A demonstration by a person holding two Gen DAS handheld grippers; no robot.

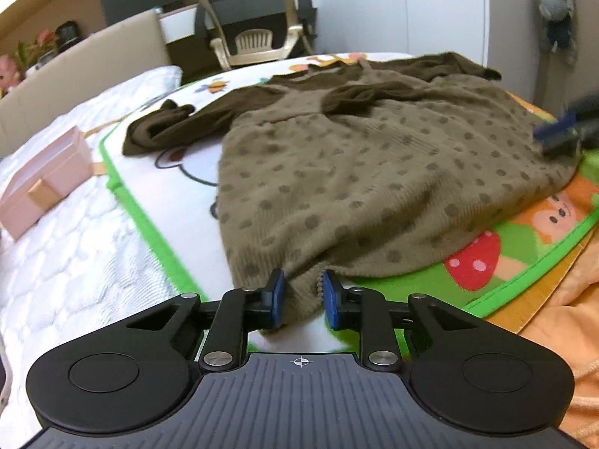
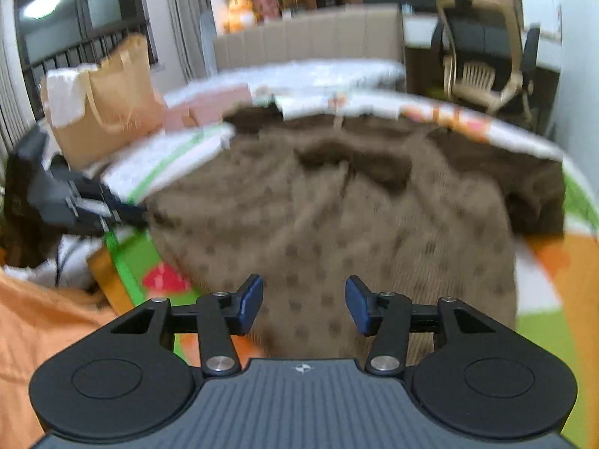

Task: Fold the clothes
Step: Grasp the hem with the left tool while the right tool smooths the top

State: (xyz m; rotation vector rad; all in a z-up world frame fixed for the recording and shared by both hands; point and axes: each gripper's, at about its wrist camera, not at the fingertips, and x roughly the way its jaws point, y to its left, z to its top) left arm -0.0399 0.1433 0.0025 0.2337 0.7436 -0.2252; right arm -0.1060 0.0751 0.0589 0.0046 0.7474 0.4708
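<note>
An olive-brown polka-dot dress (image 1: pixel 374 172) with dark brown sleeves lies spread flat on a cartoon play mat (image 1: pixel 524 247). My left gripper (image 1: pixel 302 292) is at the dress's near hem corner. Its blue pads stand close together, with a bunched tongue of the hem pinched between them. In the right wrist view, which is blurred by motion, the dress (image 2: pixel 337 217) fills the middle. My right gripper (image 2: pixel 304 305) hovers open over the dress's near edge, nothing between its fingers. Each view catches the other gripper: the right gripper (image 1: pixel 565 131) and the left gripper (image 2: pixel 86 205) both sit at the dress's side edges.
The mat lies on a white quilted bed (image 1: pixel 75 262). A pink box (image 1: pixel 41 183) sits on the bed left of the dress. An orange blanket (image 1: pixel 569 329) is at the near right. A paper bag (image 2: pixel 108 101) stands beyond the bed, a desk chair (image 1: pixel 254 22) behind it.
</note>
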